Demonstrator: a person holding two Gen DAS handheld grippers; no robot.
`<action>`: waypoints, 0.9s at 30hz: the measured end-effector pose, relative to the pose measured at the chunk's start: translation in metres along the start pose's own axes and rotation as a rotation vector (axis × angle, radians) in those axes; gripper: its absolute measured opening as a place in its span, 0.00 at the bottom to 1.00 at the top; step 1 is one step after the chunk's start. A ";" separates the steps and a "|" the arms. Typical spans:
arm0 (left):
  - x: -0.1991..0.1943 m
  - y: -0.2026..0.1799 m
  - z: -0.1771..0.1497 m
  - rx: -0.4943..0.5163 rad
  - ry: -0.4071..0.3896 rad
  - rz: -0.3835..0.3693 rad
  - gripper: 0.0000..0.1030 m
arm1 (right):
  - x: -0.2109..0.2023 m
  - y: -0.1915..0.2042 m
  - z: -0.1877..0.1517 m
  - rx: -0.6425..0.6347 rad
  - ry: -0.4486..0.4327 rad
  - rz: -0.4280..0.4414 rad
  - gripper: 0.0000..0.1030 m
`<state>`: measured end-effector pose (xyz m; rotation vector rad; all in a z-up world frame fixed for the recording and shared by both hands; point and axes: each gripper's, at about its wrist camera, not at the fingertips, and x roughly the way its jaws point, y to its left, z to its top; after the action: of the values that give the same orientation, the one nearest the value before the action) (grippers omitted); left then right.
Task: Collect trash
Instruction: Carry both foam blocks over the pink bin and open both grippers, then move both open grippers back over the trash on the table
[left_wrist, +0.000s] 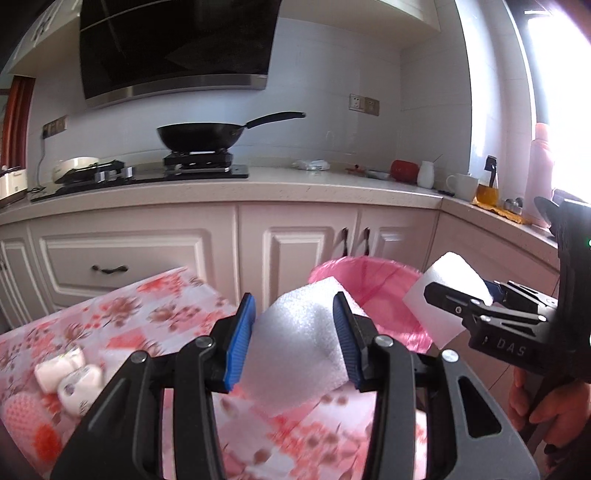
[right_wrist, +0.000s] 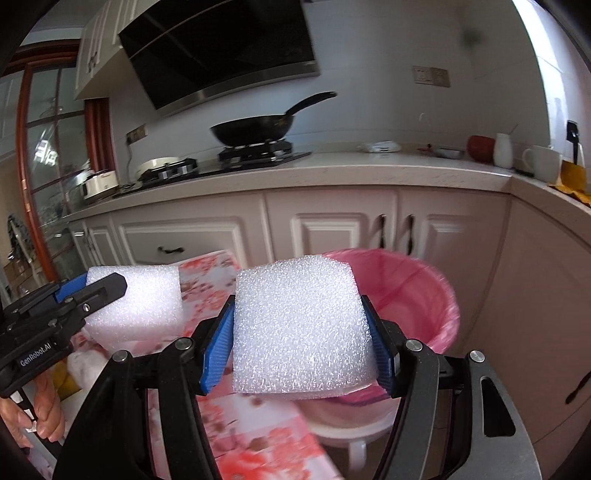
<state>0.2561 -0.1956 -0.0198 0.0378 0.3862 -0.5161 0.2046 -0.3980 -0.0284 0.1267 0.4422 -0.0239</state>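
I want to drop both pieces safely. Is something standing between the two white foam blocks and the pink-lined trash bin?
Nothing visible blocks the way. The left gripper holds one white foam block, the right gripper the other. The pink-lined trash bin stands open just beyond them, past the floral tablecloth's edge.

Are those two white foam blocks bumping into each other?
Apart. In the right wrist view, the left foam block and the right foam block have flowered tablecloth showing between them.

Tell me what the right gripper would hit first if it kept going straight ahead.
Probably the pink-lined bin: it sits just beyond the foam clamped in the right gripper, though depth is hard to judge.
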 end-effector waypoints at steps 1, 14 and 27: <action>0.011 -0.005 0.006 0.003 -0.002 -0.013 0.41 | 0.005 -0.008 0.003 0.004 -0.001 -0.009 0.60; 0.159 -0.041 0.035 -0.029 0.090 -0.109 0.41 | 0.086 -0.094 0.015 0.036 0.071 -0.047 0.61; 0.186 -0.026 0.015 -0.047 0.142 -0.025 0.69 | 0.073 -0.105 -0.004 0.038 0.059 -0.047 0.80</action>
<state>0.3975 -0.3082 -0.0733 0.0246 0.5384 -0.5306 0.2631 -0.5016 -0.0755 0.1547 0.5041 -0.0744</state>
